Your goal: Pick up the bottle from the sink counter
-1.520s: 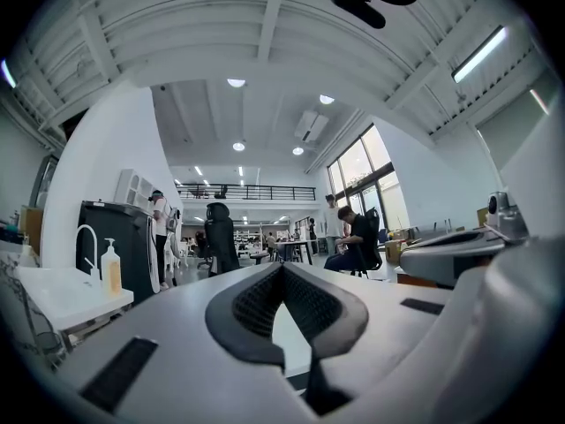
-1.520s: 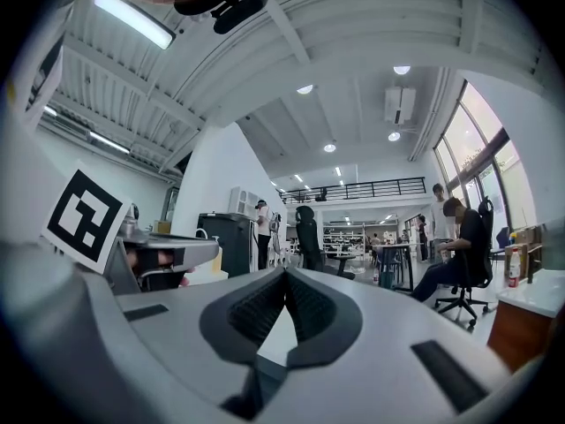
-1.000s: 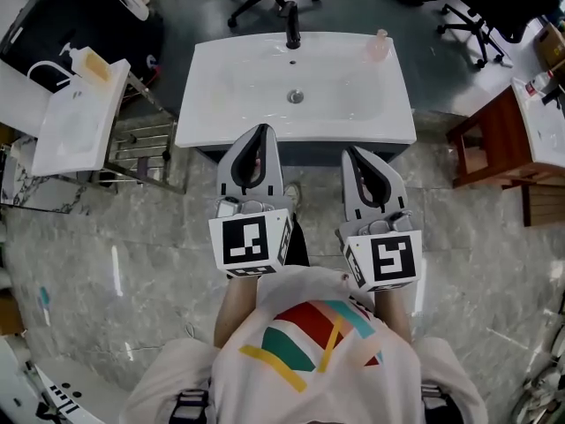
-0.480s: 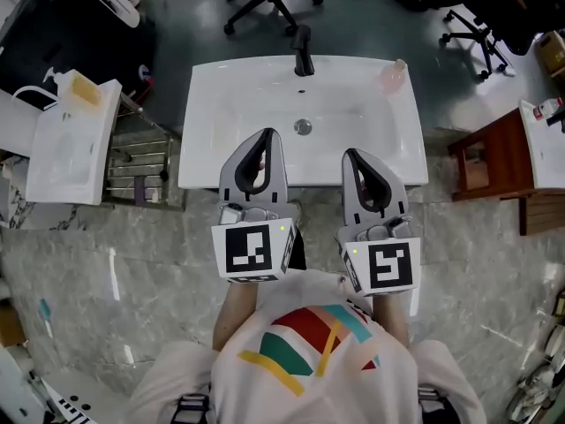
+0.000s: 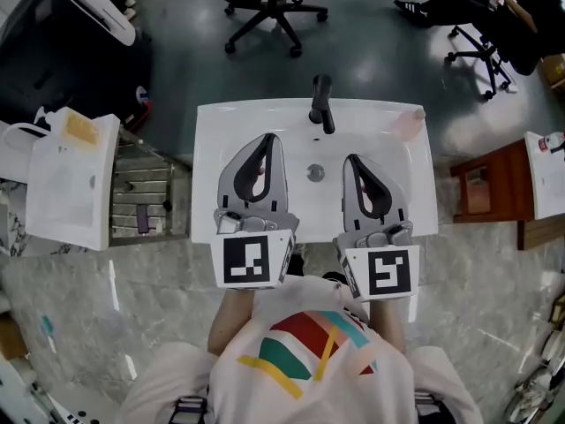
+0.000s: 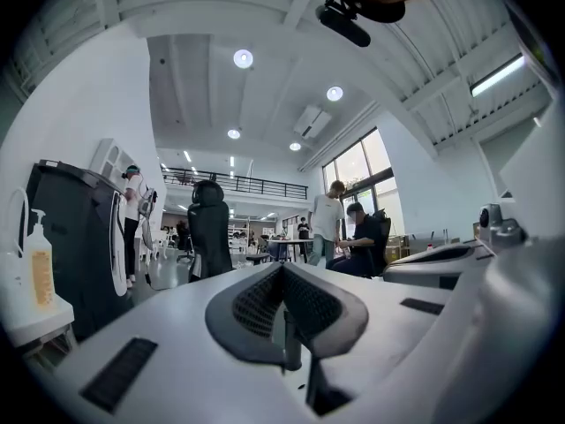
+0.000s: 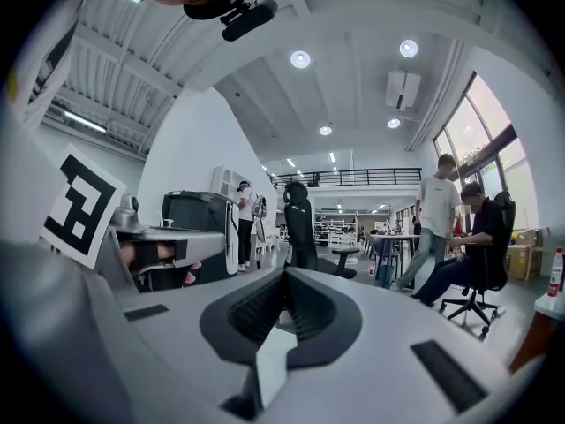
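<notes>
Both tools are held level and side by side over the near half of the sink bench (image 5: 210, 148). This is judged to be an approach posture with no grasp begun.

- Left tool (image 5: 264, 141): jaws together, nothing held.
- Right tool (image 5: 354, 161): jaws together, nothing held.

The bottle (image 5: 408, 124) rests on the upper right corner of the bench, right of the faucet (image 5: 321, 102) and well apart from both tools. The right tool is the nearer, so it is the likely one to reach.

Count: 2 tools, 1 bottle, 1 faucet, 1 drain (image 5: 315, 173).
</notes>
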`<control>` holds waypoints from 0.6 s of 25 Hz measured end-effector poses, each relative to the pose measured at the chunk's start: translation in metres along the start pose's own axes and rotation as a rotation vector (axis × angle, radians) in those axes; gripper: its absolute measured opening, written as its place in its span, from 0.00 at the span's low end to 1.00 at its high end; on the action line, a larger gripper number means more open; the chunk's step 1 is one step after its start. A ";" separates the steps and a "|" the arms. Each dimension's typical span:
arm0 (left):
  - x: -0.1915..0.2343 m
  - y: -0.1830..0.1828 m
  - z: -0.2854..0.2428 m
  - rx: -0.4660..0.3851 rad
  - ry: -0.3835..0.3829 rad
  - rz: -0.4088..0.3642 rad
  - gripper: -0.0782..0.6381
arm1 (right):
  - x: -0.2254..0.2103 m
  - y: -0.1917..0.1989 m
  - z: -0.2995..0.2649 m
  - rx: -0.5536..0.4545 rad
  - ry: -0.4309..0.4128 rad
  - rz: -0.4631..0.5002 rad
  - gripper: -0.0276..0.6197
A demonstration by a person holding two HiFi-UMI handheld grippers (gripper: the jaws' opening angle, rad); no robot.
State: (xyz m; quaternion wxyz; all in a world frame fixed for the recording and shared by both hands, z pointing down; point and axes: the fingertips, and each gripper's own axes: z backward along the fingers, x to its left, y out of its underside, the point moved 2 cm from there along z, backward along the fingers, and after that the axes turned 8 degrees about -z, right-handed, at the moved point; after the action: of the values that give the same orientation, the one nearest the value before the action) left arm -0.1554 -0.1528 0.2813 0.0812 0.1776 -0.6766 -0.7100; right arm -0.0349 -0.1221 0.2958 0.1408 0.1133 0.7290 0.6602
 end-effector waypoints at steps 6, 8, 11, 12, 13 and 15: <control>0.021 0.007 -0.031 0.004 -0.002 0.017 0.13 | -0.007 -0.003 -0.033 0.003 0.014 -0.012 0.06; 0.019 0.009 -0.038 0.012 0.005 0.017 0.13 | -0.013 -0.003 -0.038 0.022 0.027 -0.016 0.06; 0.013 0.010 -0.048 0.021 0.014 0.013 0.13 | -0.023 -0.005 -0.043 0.036 0.043 -0.024 0.06; 0.011 0.009 -0.049 0.020 0.013 0.010 0.13 | -0.025 -0.005 -0.044 0.032 0.040 -0.026 0.06; 0.009 0.007 -0.051 0.017 0.009 0.008 0.13 | -0.027 -0.006 -0.044 0.021 0.031 -0.027 0.06; 0.006 0.003 -0.054 0.009 -0.003 0.002 0.13 | -0.030 -0.008 -0.046 -0.005 0.005 -0.032 0.06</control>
State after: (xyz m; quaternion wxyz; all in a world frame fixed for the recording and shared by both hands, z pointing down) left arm -0.1416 -0.2051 0.2824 0.0801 0.1762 -0.6801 -0.7071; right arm -0.0233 -0.1758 0.2934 0.1497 0.0994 0.7296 0.6599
